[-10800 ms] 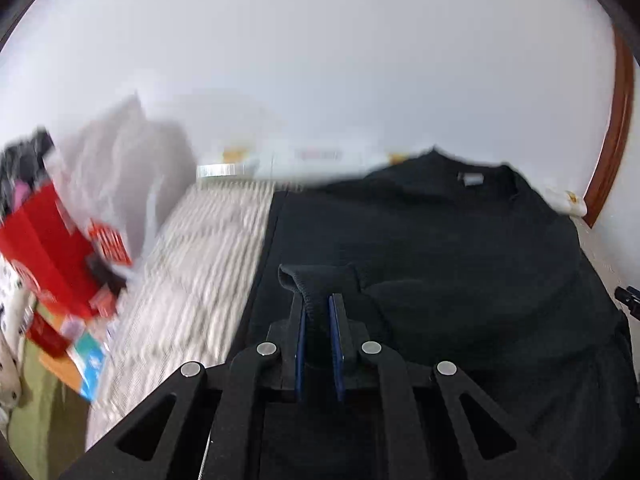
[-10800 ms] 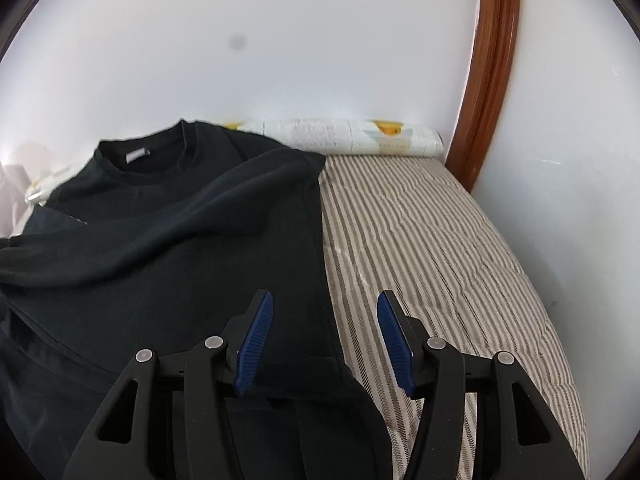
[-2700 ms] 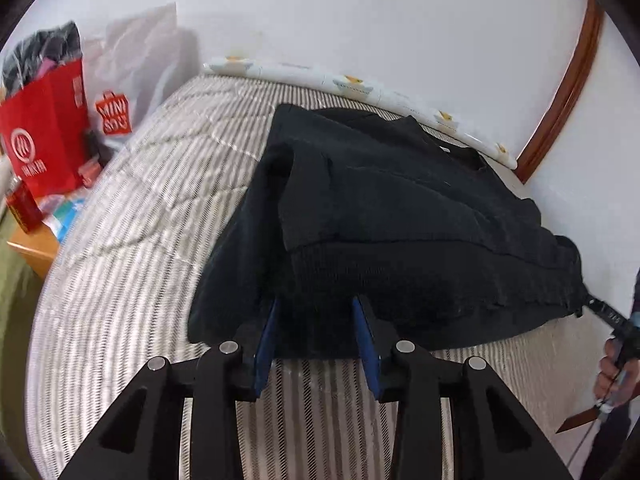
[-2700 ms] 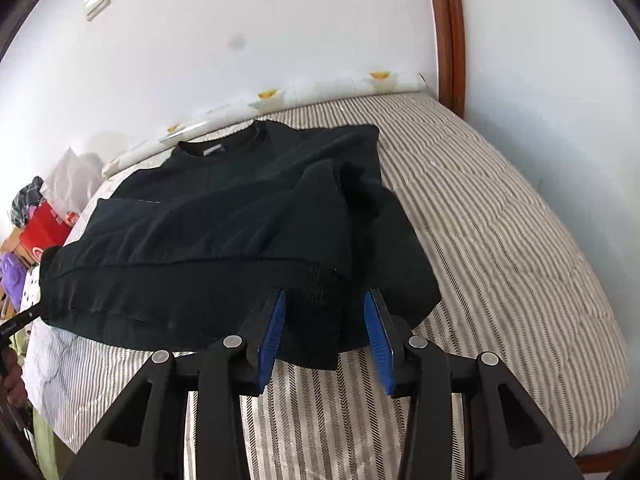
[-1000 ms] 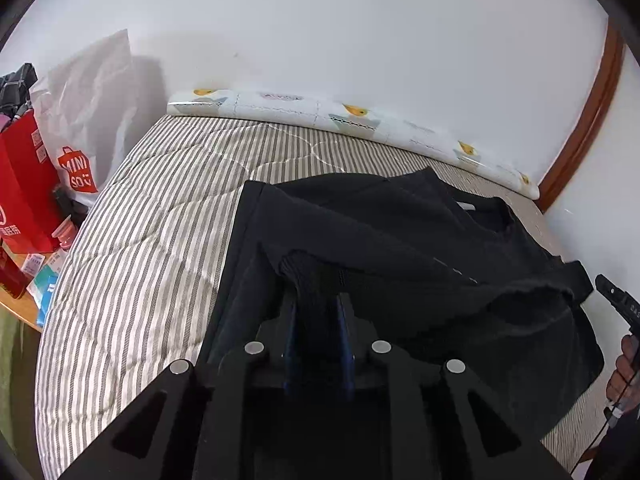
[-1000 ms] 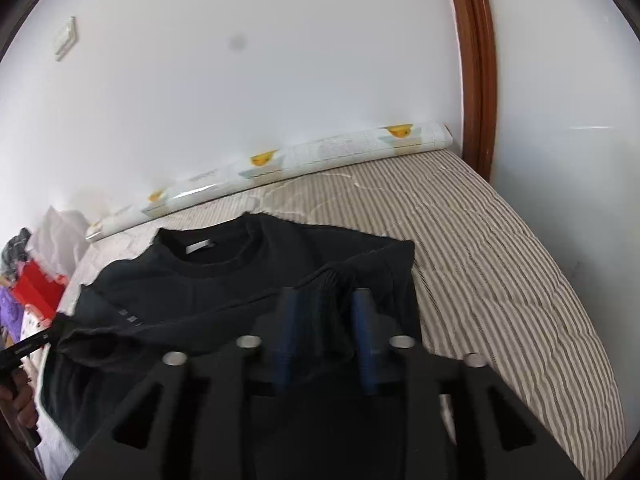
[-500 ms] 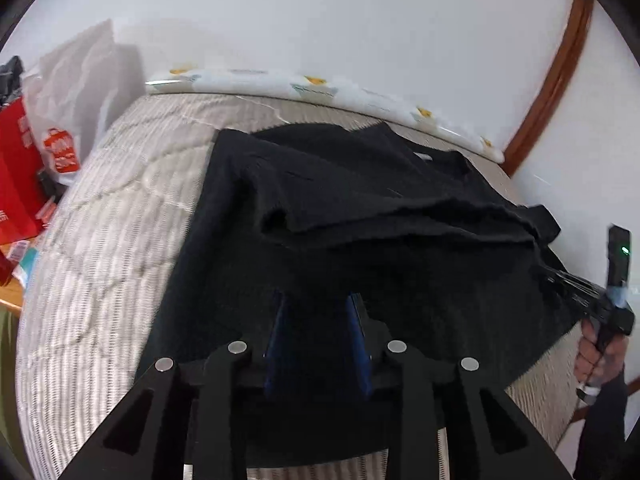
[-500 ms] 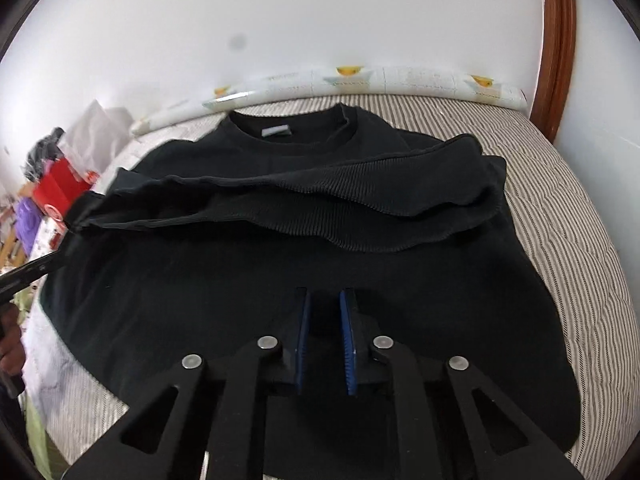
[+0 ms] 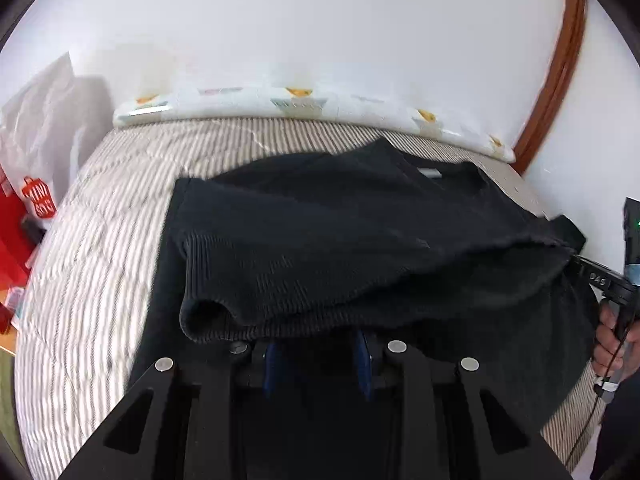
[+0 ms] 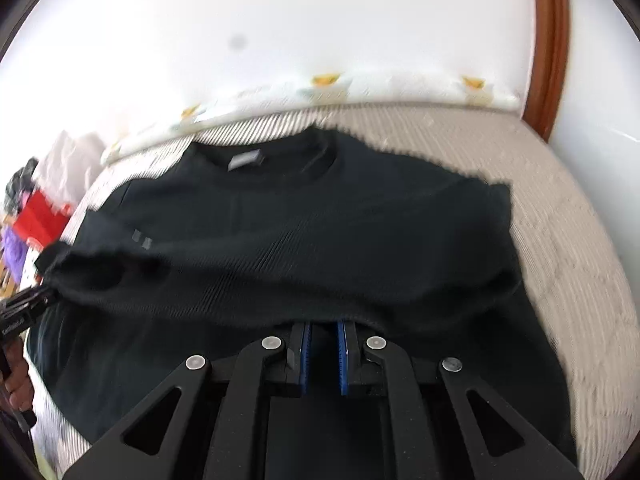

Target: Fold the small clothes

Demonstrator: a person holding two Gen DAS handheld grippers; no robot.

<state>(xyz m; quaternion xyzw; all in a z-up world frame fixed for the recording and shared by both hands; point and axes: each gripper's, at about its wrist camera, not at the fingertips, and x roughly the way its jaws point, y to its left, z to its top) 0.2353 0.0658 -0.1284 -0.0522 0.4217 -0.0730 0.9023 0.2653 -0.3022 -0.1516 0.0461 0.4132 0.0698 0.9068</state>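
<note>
Striped bed [image 9: 100, 240], patterned bolster [image 9: 304, 106], red bag [image 10: 42, 216].

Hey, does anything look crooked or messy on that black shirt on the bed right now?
Yes. The black shirt is folded unevenly: its ribbed hem bunches into an open roll at the left corner, and the fold line sags across the striped mattress rather than lying straight. Nothing looks spilled or damaged.

Left gripper [image 9: 316, 354] tilted downward, blue pads [image 9: 271, 364] set a modest gap apart, their tips hidden under dark cloth. Right gripper [image 10: 323, 338] likewise tilted down, pads [image 10: 305, 356] nearly together, clamped on the cloth. A hand [image 9: 612, 338] shows on the right grip.
</note>
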